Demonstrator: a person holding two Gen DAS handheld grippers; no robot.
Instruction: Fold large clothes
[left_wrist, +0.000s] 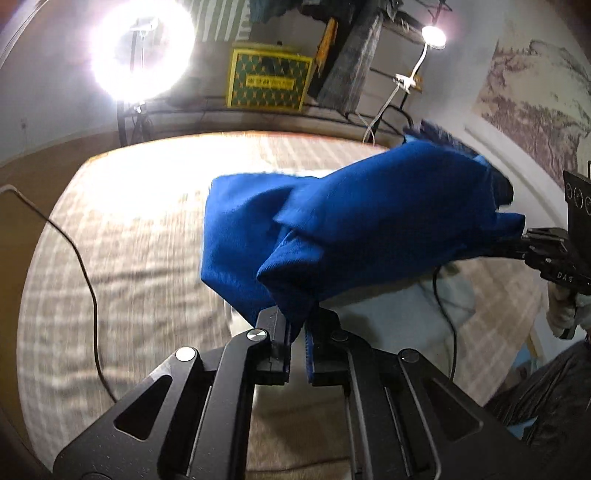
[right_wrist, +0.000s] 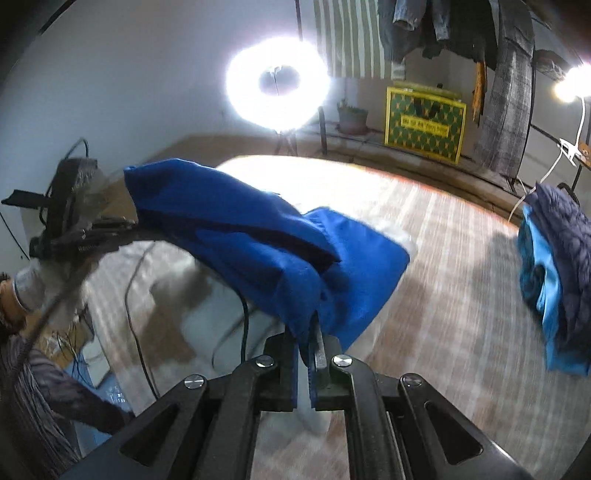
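Left wrist view: the bed (left_wrist: 122, 258), covered with a pale checked spread, fills the lower field and serves as the folding surface; it lies well below the garment. Motion blur over the spread suggests both hands are travelling across it. A ring light (left_wrist: 142, 51) on a stand beyond the far edge floods that end of the bed.

The blue garment (left_wrist: 351, 225) hangs in the air between the two tools, bunched into a slack roll; judged from this sag, it is being carried by two corners so that it can be laid out or doubled over on the bed, and the fold itself is not yet made. A second heap of clothes (right_wrist: 557, 273), dark blue over light blue, sits at the right edge of the bed in the right wrist view, well apart from the carried piece, probably waiting its turn.

The left gripper (left_wrist: 297, 343) has its fingers drawn narrow, pinching a hem of the blue garment at the tips. The right gripper (right_wrist: 306, 354) is likewise nearly closed, with a corner of the same cloth clamped between its fingers. Black cables (left_wrist: 85, 273) trail across the spread beneath; they could snag the cloth on lowering.
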